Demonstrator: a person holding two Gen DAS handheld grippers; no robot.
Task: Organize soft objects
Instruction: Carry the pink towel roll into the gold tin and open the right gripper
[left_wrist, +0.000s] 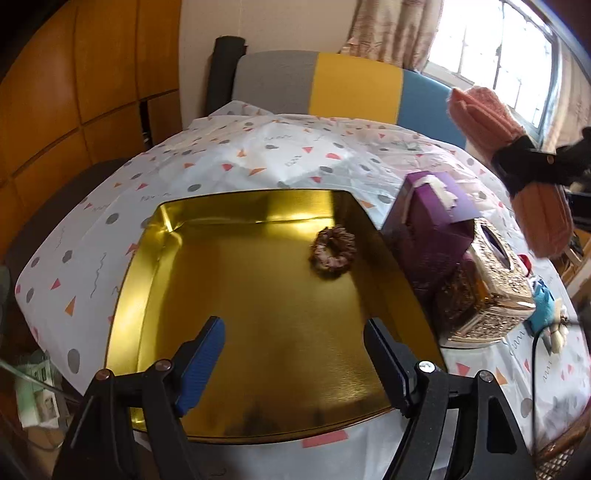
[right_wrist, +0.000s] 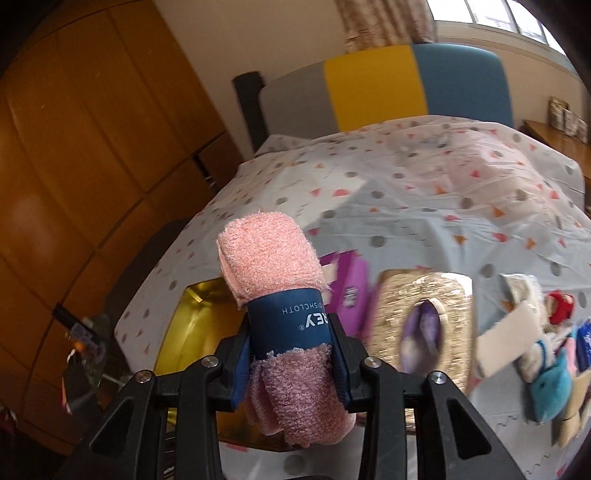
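A gold metal tray (left_wrist: 155, 266) lies on the patterned tablecloth, and a brown scrunchie (left_wrist: 334, 250) rests in its far right part. My left gripper (left_wrist: 293, 339) hovers open over the tray's near half, with nothing between its blue pads. My right gripper (right_wrist: 291, 332) is shut on a rolled pink dishcloth (right_wrist: 267, 258) with a dark blue paper band. In the left wrist view the rolled pink dishcloth (left_wrist: 491, 118) hangs in the air at the upper right, above the boxes. From the right wrist view the gold tray (right_wrist: 195, 317) shows partly behind the roll.
A purple tissue box (left_wrist: 432, 221) and an ornate gold tissue box (left_wrist: 491, 288) stand right of the tray. Small plush toys, one of them teal (right_wrist: 550, 391), lie at the table's right side. A grey, yellow and blue chair back (left_wrist: 354, 85) stands behind the table. A black cable (left_wrist: 533, 369) crosses the cloth at the near right.
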